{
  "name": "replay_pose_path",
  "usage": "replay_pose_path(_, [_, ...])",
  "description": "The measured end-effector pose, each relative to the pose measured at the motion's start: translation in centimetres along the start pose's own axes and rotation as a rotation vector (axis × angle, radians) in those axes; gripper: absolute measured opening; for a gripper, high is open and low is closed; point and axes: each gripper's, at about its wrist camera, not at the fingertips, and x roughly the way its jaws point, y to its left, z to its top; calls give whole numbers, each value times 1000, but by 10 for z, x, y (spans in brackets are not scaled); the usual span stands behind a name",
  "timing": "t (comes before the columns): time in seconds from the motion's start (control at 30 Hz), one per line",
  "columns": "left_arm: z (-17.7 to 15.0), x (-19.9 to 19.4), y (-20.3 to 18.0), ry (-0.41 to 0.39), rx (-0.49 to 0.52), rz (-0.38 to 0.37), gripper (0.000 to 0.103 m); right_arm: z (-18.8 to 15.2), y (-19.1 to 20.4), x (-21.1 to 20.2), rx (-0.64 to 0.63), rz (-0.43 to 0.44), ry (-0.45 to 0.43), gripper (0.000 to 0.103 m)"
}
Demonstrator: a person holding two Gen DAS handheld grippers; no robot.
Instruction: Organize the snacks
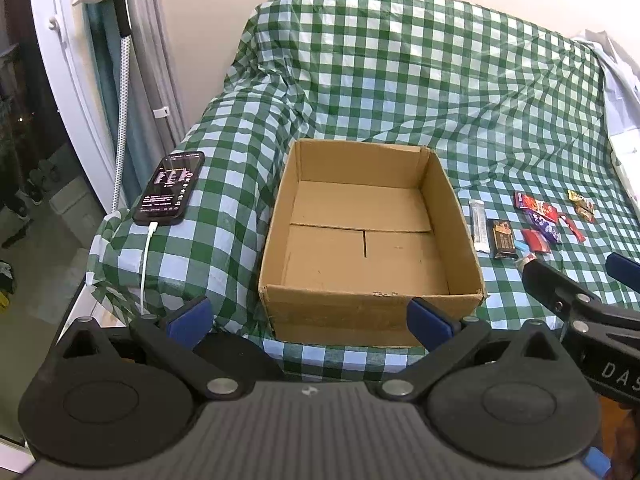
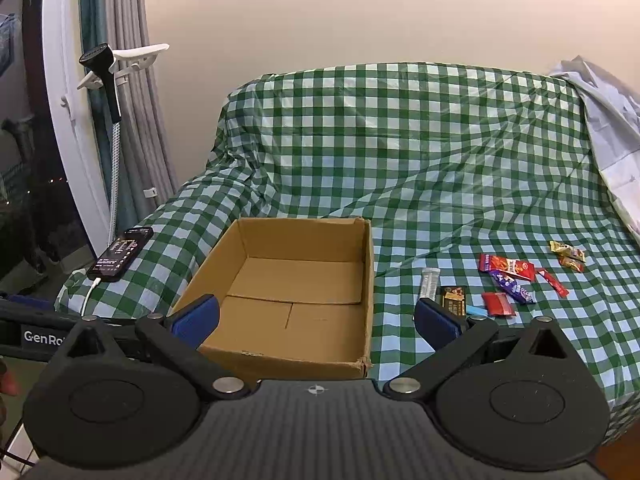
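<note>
- Snacks (image 2: pixel 520 280) are seen loose on the green-check cloth (image 2: pixel 400 160) of the bed, all to the right of the cardboard box (image 2: pixel 304 240), none inside it yet; box floor is bare.
- Nearest to the box: clear-wrapped stick (image 2: pixel 429 286), long axis running roughly away from the camera, parallel w/ the box's right wall. Just beside it, the dark bar (image 2: pixel 454 300), same heading approx.
- Further right: red packet (image 2: pixel 507 268), purple wrapper (image 2: pixel 512 286), small red square (image 2: pixel 498 304), thin red stick (image 2: pixel 554 282) lying diagonal, and gold wrappers (image 2: pixel 568 255) farthest out.
- Right gripper (image 2: pixel 316 320) is spread wide, nothing between its pads; its right pad (image 2: pixel 436 324) sits just short of the dark bar in the right wrist view. Snack cluster lies ahead and to the right of it.
- Left gripper (image 1: pixel 310 318) is likewise spread wide and empty, aimed at the box's near wall; snacks are well apart from it, across the box.
- Judged: right side is clearly the nearer one for a first pick; a shift rightward & forward would be needed, w/ pads set across the short width of the stick or bar, not along the length.
- Risk judged: wrappers lie close together, so a neighbour could get nudged or pinched too.
- Phone (image 1: pixel 170 188) w/ cable lies left of the box, not part of the job.
</note>
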Motion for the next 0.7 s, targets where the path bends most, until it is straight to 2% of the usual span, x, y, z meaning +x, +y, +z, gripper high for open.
replay_pose_path(0.33, [2, 28, -9, 73, 13, -18, 103, -2, -4, 10, 8, -13, 43, 103])
replay_pose_path(0.5, [3, 44, -7, 134, -8, -50, 103, -1, -8, 21, 16, -9, 78, 103])
replay_pose_path(0.7, [7, 63, -5, 168, -20, -53, 103, -1, -10, 37, 15, 0, 120, 103])
